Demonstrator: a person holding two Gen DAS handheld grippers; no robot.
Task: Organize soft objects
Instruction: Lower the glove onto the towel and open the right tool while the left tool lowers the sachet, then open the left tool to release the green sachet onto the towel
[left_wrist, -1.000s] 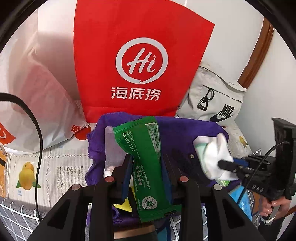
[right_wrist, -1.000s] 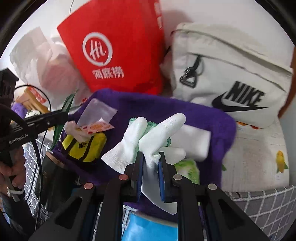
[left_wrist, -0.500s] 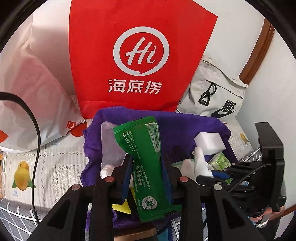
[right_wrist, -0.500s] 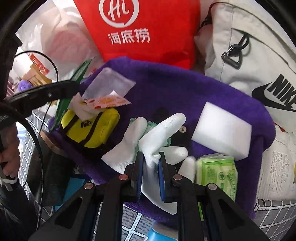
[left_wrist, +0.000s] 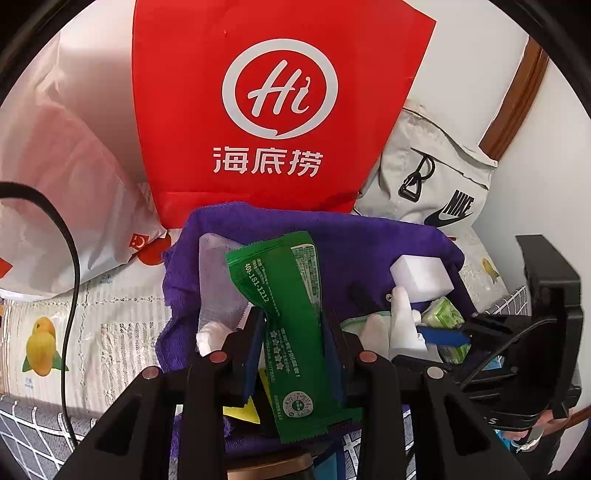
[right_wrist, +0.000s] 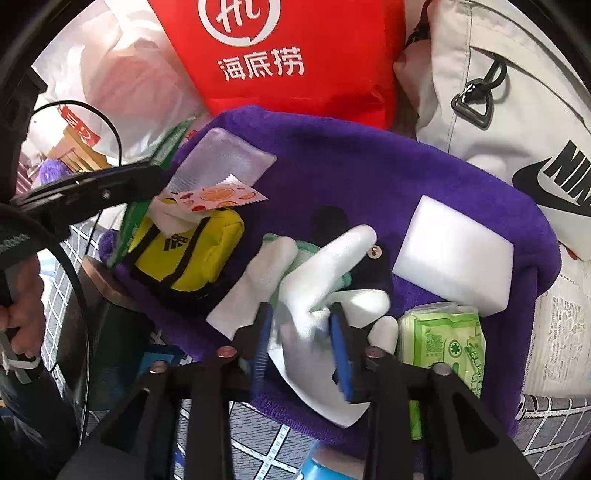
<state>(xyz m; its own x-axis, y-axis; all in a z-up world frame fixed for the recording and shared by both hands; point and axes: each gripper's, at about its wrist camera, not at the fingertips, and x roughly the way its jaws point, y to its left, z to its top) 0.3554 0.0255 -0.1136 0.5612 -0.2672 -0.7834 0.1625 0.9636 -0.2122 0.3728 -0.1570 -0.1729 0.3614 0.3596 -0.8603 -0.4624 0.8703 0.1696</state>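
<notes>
A purple towel (right_wrist: 351, 166) holds several soft items: a white sponge (right_wrist: 454, 254), a green tissue pack (right_wrist: 443, 339), a yellow pouch (right_wrist: 188, 254) and an orange-patterned sachet (right_wrist: 218, 194). A white glove (right_wrist: 325, 258) lies on the towel between the jaws of my right gripper (right_wrist: 301, 317). Those jaws are opening and the left pad stands clear of the cloth. My left gripper (left_wrist: 293, 321) is shut on a green snack packet (left_wrist: 273, 273), held upright over the near left part of the towel (left_wrist: 351, 236). The sponge (left_wrist: 421, 275) shows at right in the left wrist view.
A red paper bag (left_wrist: 280, 103) stands behind the towel. A grey Nike bag (left_wrist: 436, 184) is at back right and a white plastic bag (left_wrist: 66, 184) at left. A black cable (left_wrist: 70, 258) hangs at left. A fruit-print cloth (left_wrist: 92, 332) covers the surface.
My right gripper came down with the white glove onto the towel, then its jaws parted around it. The left gripper kept still with the green packet.
</notes>
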